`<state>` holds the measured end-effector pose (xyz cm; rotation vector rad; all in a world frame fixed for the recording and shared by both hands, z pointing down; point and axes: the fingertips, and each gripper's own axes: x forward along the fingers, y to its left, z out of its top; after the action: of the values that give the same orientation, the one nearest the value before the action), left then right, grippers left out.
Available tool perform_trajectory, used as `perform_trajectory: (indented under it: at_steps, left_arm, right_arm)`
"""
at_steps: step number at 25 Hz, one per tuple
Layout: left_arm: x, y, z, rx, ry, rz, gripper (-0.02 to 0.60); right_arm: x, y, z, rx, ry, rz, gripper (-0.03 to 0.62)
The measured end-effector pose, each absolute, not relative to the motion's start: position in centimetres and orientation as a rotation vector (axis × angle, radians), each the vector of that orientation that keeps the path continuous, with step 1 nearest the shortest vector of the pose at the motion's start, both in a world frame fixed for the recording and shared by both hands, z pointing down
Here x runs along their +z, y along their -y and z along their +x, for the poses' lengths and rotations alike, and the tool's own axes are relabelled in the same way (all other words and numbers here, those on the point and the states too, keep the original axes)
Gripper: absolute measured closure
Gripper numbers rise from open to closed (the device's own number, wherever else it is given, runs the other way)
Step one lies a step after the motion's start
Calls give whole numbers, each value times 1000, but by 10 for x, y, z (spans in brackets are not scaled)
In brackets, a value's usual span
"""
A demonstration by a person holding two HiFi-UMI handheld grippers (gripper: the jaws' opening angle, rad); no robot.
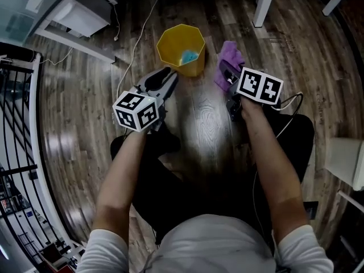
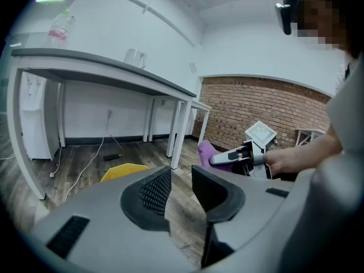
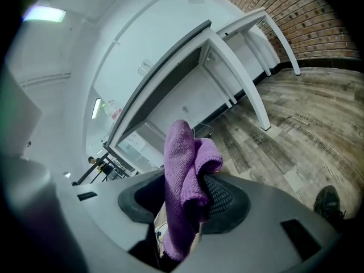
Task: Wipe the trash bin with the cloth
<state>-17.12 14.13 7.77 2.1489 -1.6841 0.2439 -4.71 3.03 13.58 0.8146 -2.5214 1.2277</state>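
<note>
Gripping purple cloth (image 3: 183, 169): right hand-held gripper (image 1: 227, 74) | left hand-held gripper (image 2: 181, 182) released | yellow bin (image 1: 195, 67) ahead, white table leg (image 1: 264, 1) beyond

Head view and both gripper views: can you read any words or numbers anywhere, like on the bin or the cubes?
No readable words or numbers anywhere.
Left cube: black-and-white square patterns, no letters.
Right cube: the same.
Bin: plain yellow, no label.
Cloth: plain purple, no print.
Bottle: reddish label, too blurred to read.
</note>
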Motion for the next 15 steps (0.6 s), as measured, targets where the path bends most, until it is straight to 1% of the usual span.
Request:
perform_trajectory:
  at_steps: [8,15]
  left_arm:
    - [87,-117,-204,374,1660,2159,478]
    - [117,-89,-214,549,1558,2190,446]
  right_arm:
    - [143,-3,-77,1243,2491,825,427]
    - [162,14,-97,1277,2476,820,427]
